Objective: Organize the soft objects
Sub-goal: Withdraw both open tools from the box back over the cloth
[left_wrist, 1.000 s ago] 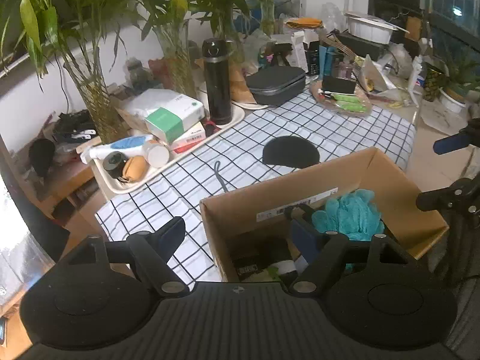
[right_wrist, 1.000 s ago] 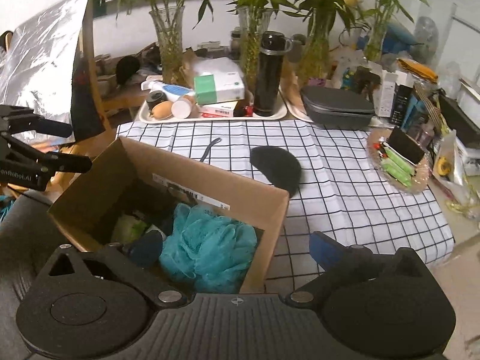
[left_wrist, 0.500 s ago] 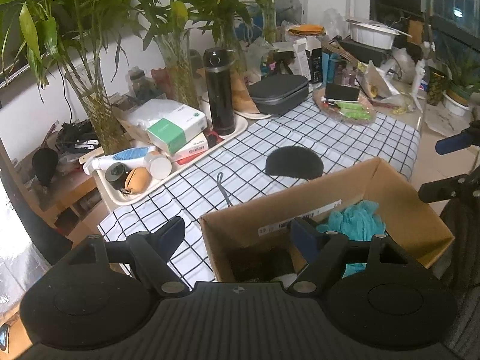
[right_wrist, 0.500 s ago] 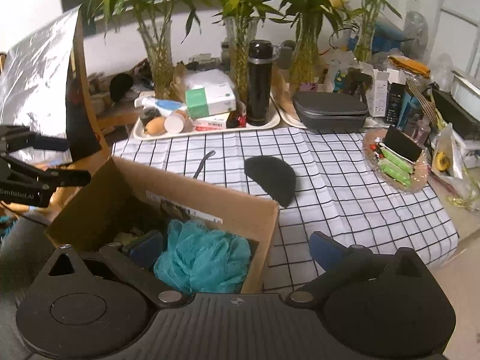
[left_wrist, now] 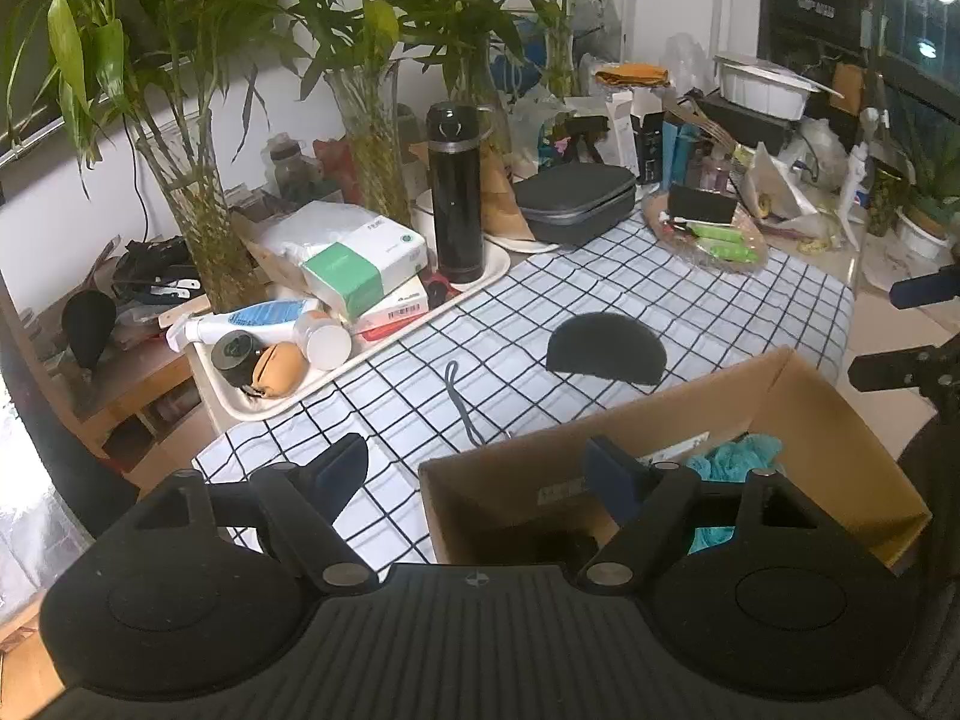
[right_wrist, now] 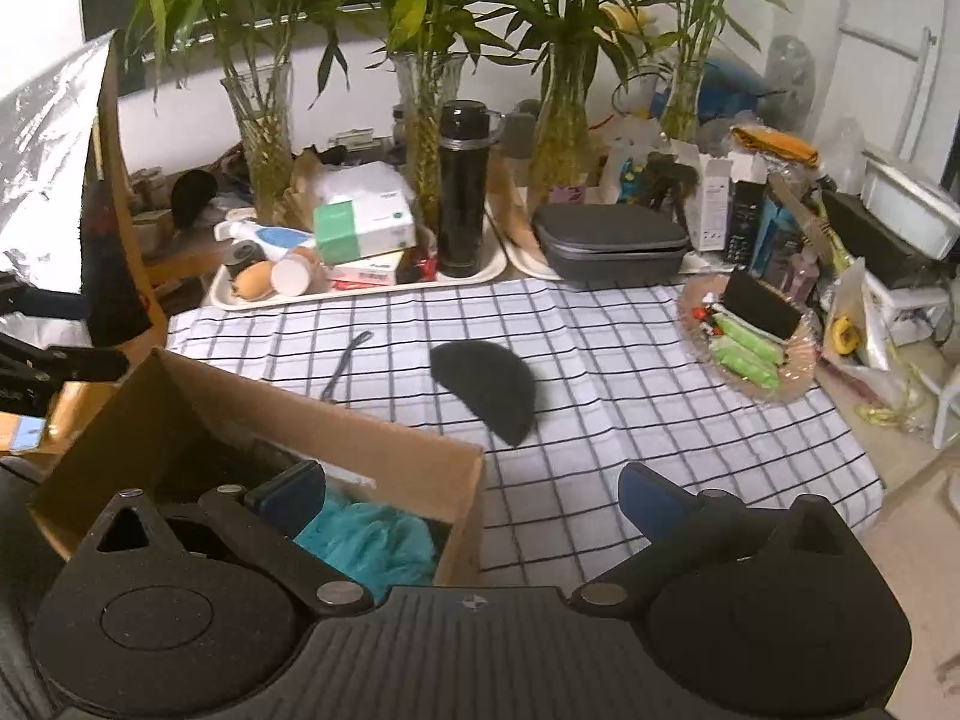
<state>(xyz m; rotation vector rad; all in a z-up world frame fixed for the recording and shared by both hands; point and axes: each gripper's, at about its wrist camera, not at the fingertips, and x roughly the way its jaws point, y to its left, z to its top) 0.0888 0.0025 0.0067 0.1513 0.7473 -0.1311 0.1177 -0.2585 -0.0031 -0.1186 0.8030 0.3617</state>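
A cardboard box (left_wrist: pixel 798 396) (right_wrist: pixel 372 438) stands at the near edge of the checked tablecloth (left_wrist: pixel 660 300) (right_wrist: pixel 630 396). A teal mesh sponge (left_wrist: pixel 735 459) (right_wrist: pixel 366 546) lies inside it with dark items. A black half-round soft pad (left_wrist: pixel 606 351) (right_wrist: pixel 486 387) lies on the cloth beyond the box. A thin dark cord (left_wrist: pixel 462 402) (right_wrist: pixel 345 360) lies left of the pad. My left gripper (left_wrist: pixel 480 474) is open and empty, above the box's left wall. My right gripper (right_wrist: pixel 474 498) is open and empty, above the box's right corner.
A white tray (left_wrist: pixel 384 354) (right_wrist: pixel 360 294) holds bottles, boxes and a black flask (left_wrist: pixel 455 192) (right_wrist: pixel 462 192). Glass vases with bamboo (left_wrist: pixel 372 144) (right_wrist: pixel 264 138), a grey case (left_wrist: pixel 573 201) (right_wrist: pixel 612 240) and a snack dish (left_wrist: pixel 708 234) (right_wrist: pixel 750 342) line the back and right.
Both grippers have drawn back and up from the box; less of its inside shows. Both stay open and empty. The pad, cord and sponge have not moved.
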